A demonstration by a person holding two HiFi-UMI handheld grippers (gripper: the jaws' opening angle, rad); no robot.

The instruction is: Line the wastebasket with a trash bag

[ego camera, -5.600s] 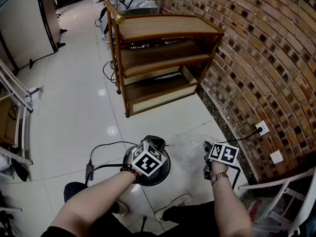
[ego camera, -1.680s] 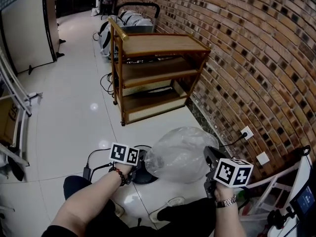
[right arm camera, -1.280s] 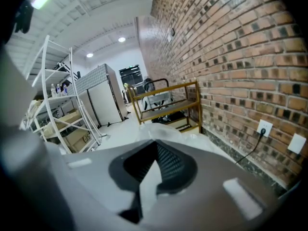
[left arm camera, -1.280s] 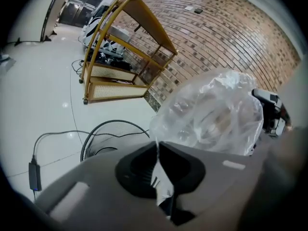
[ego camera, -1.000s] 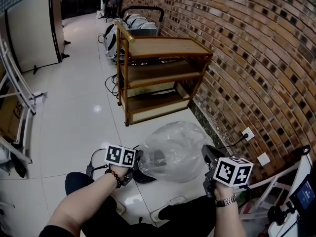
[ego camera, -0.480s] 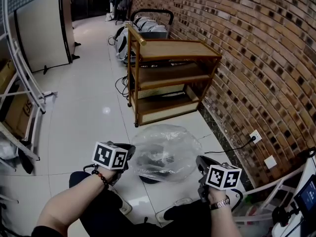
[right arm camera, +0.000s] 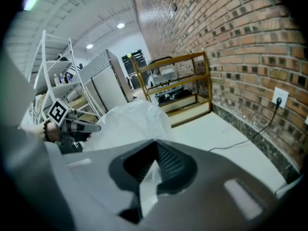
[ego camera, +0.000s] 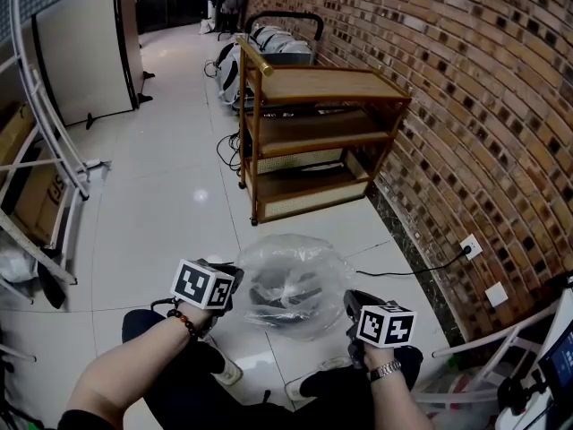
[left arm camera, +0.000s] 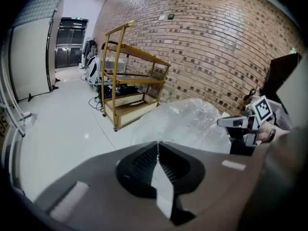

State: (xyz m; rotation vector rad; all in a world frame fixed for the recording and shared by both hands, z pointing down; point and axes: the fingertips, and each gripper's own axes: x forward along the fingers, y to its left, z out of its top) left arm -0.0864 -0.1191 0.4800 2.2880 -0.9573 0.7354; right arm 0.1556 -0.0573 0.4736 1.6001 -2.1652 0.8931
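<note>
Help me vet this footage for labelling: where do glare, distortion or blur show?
Head view: lamp glare spots the floor, the brick wall bows, the trash bag shines. Left gripper view: black corners, all fairly sharp. Right gripper view: ceiling lamps blow out, edges curve.

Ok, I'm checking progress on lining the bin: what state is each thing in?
Clear plastic trash bag: puffed up, stretched between both grippers over the wastebasket.
Black round wastebasket: upright on the floor, seen through the bag.
Left gripper: shut on bag film.
Right gripper: shut on bag film.
</note>
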